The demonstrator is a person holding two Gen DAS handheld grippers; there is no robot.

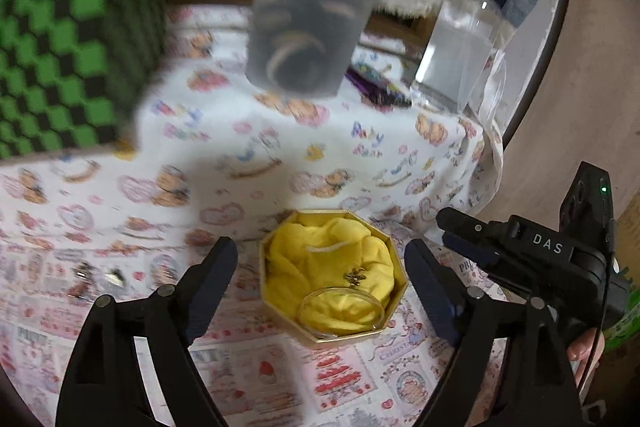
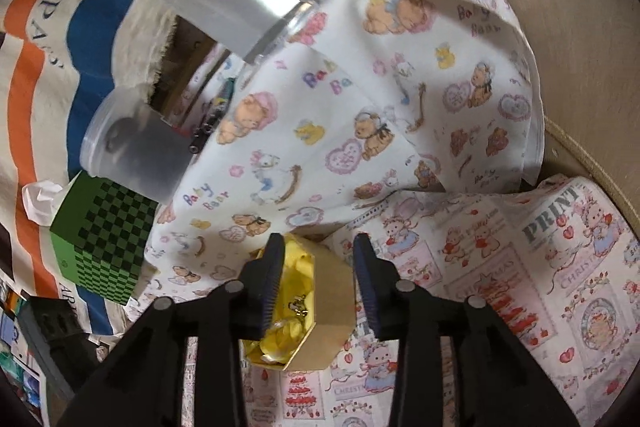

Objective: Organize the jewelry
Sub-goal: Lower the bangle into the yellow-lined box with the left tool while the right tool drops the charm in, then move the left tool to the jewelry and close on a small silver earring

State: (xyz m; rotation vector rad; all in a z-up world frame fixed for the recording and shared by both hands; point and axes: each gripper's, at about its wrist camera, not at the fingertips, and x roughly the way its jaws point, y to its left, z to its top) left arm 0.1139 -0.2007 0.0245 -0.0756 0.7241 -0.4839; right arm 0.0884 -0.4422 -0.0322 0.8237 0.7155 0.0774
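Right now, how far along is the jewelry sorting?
Partly done: the gold octagonal box already holds a clear bangle and a small gold charm on its yellow cloth. In hand: the right tool straddles the box wall, not closed; the left tool is open and empty. Left: small pieces lie blurred on the tablecloth.

Soft indoor light, perhaps motion-blurred.

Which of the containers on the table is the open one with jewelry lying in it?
The gold octagonal box, lined with yellow cloth, holding a small charm and clear bangle. The grey cup and pump bottle stand farther back.
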